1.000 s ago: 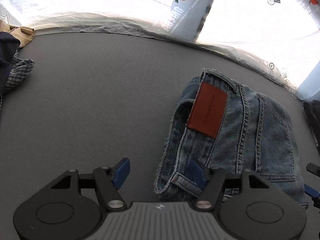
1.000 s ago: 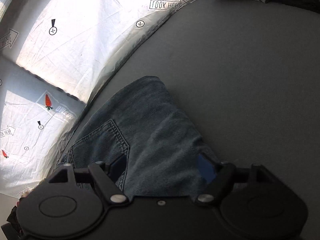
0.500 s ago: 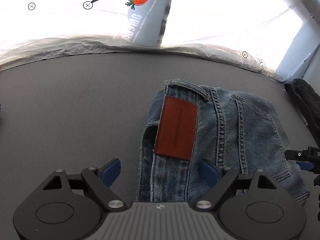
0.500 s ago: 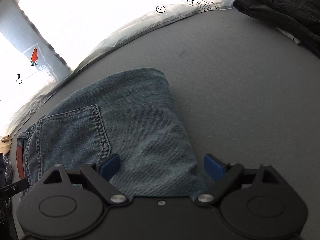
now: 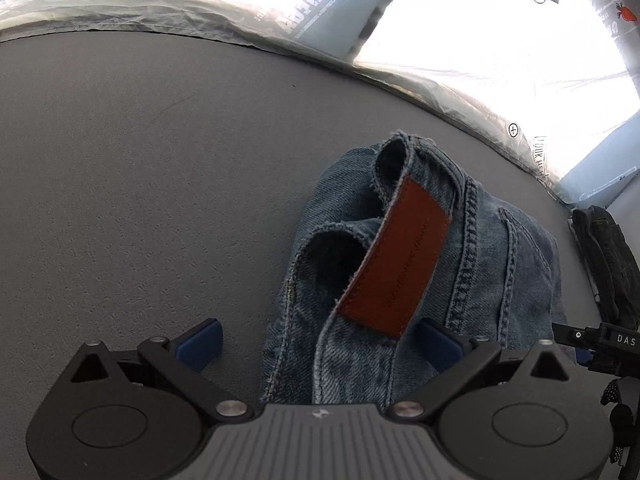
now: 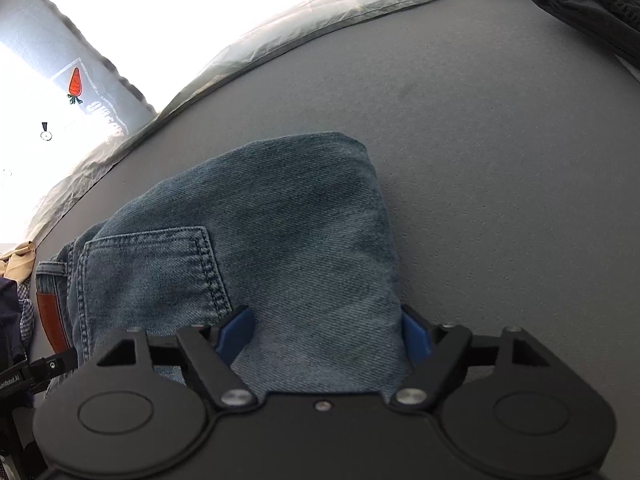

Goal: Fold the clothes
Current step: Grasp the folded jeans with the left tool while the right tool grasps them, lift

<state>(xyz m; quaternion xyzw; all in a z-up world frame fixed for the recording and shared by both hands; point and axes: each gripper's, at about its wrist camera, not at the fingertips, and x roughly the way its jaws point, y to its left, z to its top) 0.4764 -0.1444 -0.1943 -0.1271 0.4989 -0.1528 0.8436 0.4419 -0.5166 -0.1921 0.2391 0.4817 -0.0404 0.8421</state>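
Observation:
Folded blue jeans lie on the grey tabletop, with a brown leather patch on the waistband. My left gripper points down over the waistband end. Its jaws are opening wide: the waistband is between them and the left pad is clear of the cloth. In the right wrist view the jeans show a back pocket and a rounded fold. My right gripper is closing on that folded end, and both blue pads touch the denim.
A dark garment lies at the table's right edge and shows again as dark cloth. A white printed sheet lines the far side. A pile of beige and checked clothes sits at the left.
The left gripper came down closer over the waistband and its jaws spread wider. The right gripper rolled, moved in on the folded end and its jaws narrowed onto the denim.

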